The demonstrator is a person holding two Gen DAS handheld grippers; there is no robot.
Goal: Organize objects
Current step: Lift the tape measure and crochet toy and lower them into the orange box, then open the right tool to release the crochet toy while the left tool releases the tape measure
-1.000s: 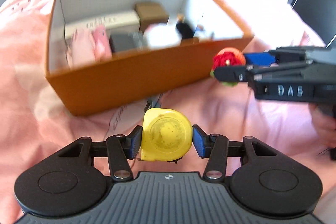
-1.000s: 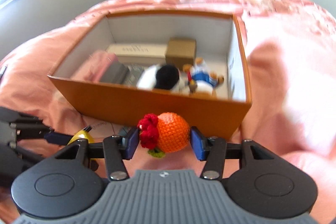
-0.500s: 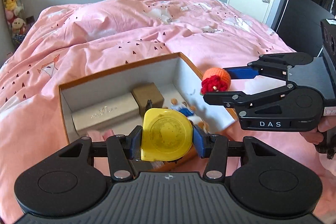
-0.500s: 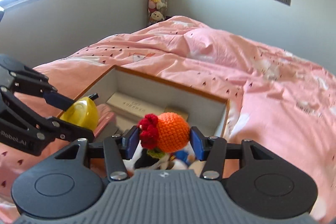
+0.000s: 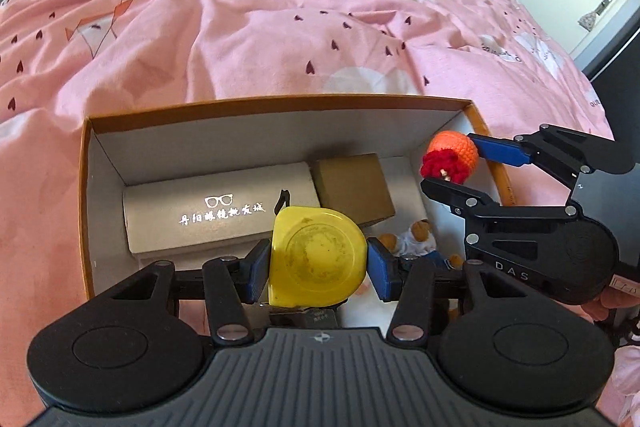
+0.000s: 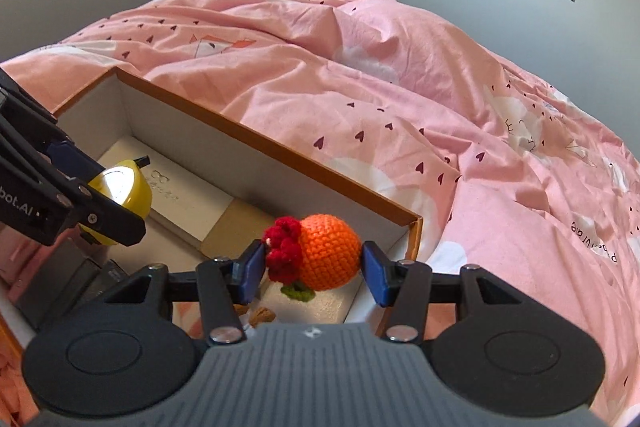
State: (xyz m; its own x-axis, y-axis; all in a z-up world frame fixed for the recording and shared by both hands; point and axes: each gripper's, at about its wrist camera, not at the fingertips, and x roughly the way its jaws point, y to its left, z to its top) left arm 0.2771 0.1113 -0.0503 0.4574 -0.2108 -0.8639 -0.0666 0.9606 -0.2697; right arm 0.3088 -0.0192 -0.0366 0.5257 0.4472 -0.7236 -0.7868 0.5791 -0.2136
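Both grippers hang over the open orange box (image 5: 86,203). The left gripper (image 5: 318,269) clamps a yellow tape measure (image 5: 318,261); the right gripper (image 6: 314,269) clamps an orange crochet ball (image 6: 326,255).

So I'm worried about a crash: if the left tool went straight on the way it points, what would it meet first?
Probably the grey glasses case inside the orange box, just beyond the yellow tape measure it holds; depth is hard to judge.

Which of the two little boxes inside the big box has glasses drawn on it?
The long pale grey box, lying along the back wall of the orange box. The brown cardboard box beside it, on the right, is shorter and plain.
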